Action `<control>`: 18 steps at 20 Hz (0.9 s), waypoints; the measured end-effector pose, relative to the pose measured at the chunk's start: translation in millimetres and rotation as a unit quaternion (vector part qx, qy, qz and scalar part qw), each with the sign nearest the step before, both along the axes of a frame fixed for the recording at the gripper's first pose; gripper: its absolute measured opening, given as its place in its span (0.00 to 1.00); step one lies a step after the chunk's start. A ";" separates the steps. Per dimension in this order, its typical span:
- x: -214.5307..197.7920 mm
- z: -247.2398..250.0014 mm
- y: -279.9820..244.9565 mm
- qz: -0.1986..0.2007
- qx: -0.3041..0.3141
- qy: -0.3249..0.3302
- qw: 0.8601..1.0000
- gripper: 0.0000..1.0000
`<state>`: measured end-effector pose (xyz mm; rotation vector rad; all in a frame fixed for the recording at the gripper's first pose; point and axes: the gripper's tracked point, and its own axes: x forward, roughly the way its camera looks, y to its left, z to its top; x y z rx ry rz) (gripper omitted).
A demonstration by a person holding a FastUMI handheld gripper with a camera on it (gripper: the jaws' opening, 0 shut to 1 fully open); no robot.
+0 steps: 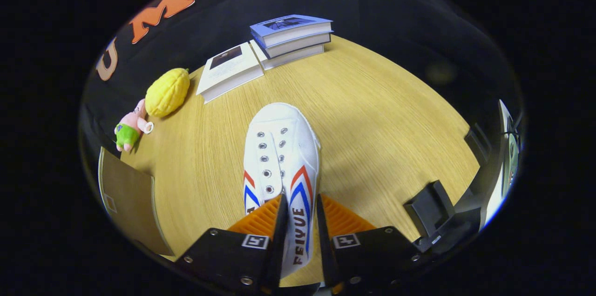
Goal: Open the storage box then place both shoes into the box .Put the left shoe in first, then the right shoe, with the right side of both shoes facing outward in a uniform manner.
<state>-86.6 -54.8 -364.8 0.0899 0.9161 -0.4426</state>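
The gripper [299, 214] is clenched on the white shoe [281, 156]: its two fingers press on the side wall of the shoe near the heel, one finger inside the opening and one outside, with the striped and lettered side caught between them. The shoe points away from the fingers, toe forward, and its shadow lies on the wooden table [372, 114] just to one side, so it looks lifted or barely resting; which of the two cannot be told.

Taking the shoe as the landmark: beyond its toe stands a stack of books [291, 37], with one more book [230, 70] lying flat beside the stack. Off to the toe's left sit a yellow plush fruit [167, 92] and, next to that, a small pink plush toy [132, 126]. Level with the heel on the left is a brown cardboard panel [128, 198], possibly part of the storage box, though that is not certain. To the right of the heel are dark fixtures [430, 207] at the table's rim.

As a judgement, the task is at an early-to-middle point: one shoe is grasped and not yet placed, no shoe is seen stowed, and whether this is the left or right shoe cannot be told
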 end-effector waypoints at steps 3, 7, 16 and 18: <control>1.4 2.7 -5.1 -0.020 0.000 -0.006 1.000 0.16; -1.8 12.6 1.8 -0.054 -0.003 -0.017 0.998 0.01; 17.2 54.8 94.4 -0.008 0.008 -0.042 0.999 0.00; 22.0 61.7 127.3 0.010 0.021 -0.044 0.999 0.00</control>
